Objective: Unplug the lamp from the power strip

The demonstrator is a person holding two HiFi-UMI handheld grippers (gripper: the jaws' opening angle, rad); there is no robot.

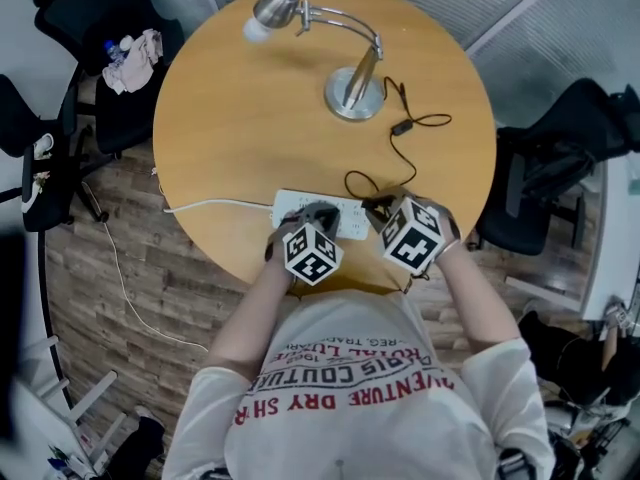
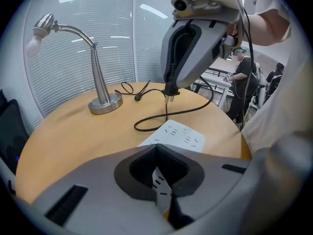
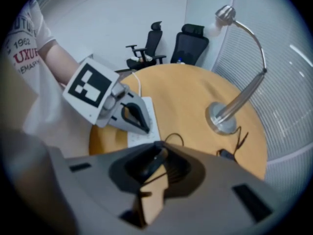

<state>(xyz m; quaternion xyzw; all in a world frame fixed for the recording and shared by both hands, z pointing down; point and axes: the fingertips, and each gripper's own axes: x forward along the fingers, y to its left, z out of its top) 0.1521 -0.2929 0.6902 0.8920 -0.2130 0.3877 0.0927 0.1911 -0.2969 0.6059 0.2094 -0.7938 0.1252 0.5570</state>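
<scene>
On the table (image 1: 230,128), left gripper (image 2: 159,177) clamps one power strip (image 2: 183,136); right gripper (image 2: 170,88) holds the plug (image 2: 169,99) of one lamp (image 1: 355,88).

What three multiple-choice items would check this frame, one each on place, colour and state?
1. The lamp's plug is: A in the power strip; B in the right tongs, clear of the strip; C on the floor.
2. The power strip is: A black; B white; C orange.
3. The lamp is: A upright; B tipped over; C upside down.

1 B: the left gripper view shows bare prongs above the strip.
2 B: its casing is white.
3 A: its base sits flat on the table.
</scene>
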